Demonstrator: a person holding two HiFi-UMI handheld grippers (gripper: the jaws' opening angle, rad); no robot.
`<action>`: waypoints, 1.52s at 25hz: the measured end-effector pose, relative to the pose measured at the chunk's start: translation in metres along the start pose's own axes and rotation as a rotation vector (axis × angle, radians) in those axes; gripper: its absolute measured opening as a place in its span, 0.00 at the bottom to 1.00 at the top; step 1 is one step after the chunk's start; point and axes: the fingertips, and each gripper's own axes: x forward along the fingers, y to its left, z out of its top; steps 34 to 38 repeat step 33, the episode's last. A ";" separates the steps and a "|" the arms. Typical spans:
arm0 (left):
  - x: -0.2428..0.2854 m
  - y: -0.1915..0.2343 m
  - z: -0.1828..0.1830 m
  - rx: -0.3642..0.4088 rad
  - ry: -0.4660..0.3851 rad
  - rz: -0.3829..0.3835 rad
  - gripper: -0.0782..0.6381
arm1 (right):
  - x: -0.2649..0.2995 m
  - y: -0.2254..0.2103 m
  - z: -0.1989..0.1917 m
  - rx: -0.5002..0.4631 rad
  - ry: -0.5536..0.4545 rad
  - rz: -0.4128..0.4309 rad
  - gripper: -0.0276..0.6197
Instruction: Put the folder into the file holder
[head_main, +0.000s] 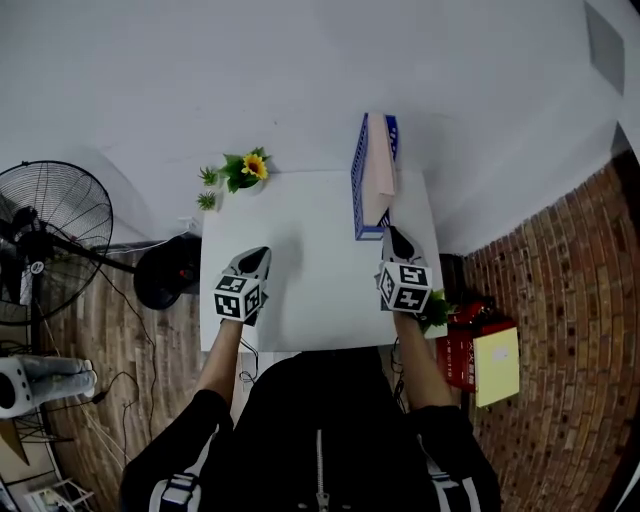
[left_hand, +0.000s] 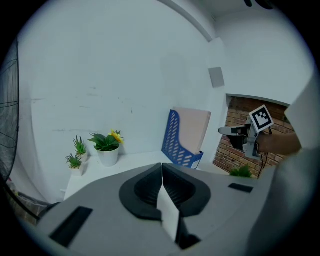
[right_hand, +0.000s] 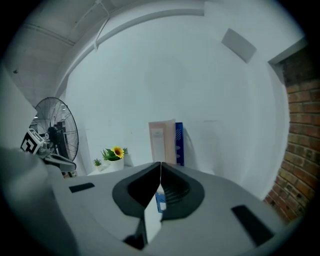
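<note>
Head view and both gripper views, folder placement. The pink folder (head_main: 380, 162) stands upright inside the blue file holder (head_main: 357, 190) at the far right of the white table (head_main: 300, 290), so the task reads as essentially complete and the step in hand is judged to be the clearing of the right gripper (head_main: 396, 236). To do this well, that gripper should draw straight back toward the person, low and level, without nudging the holder's near end, which lies just beyond its tips; the folder leans slightly in the holder and a knock could tip it. Whether the tips touch the holder cannot be settled from the head view. In the right gripper view the jaws of the right gripper (right_hand: 160, 167) meet in a closed seam with nothing between them; the folder (right_hand: 161, 140) and holder (right_hand: 179, 142) stand ahead of them, apart from the pads. The left gripper (left_hand: 161, 167) likewise has its jaws together and empty, hovering over the table's left half, well apart from the folder (left_hand: 192, 130), which appears up and to its right. A potted sunflower (head_main: 248, 168) sits at the far left corner.
</note>
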 end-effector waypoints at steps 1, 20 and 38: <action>0.001 -0.002 0.003 0.007 -0.005 -0.006 0.14 | -0.005 -0.001 0.001 -0.002 -0.010 -0.008 0.06; 0.017 -0.026 0.035 0.058 -0.060 -0.065 0.14 | -0.048 0.003 0.030 0.003 -0.115 -0.001 0.06; 0.024 -0.023 0.033 0.053 -0.047 -0.079 0.14 | -0.039 0.005 0.027 -0.006 -0.093 -0.007 0.06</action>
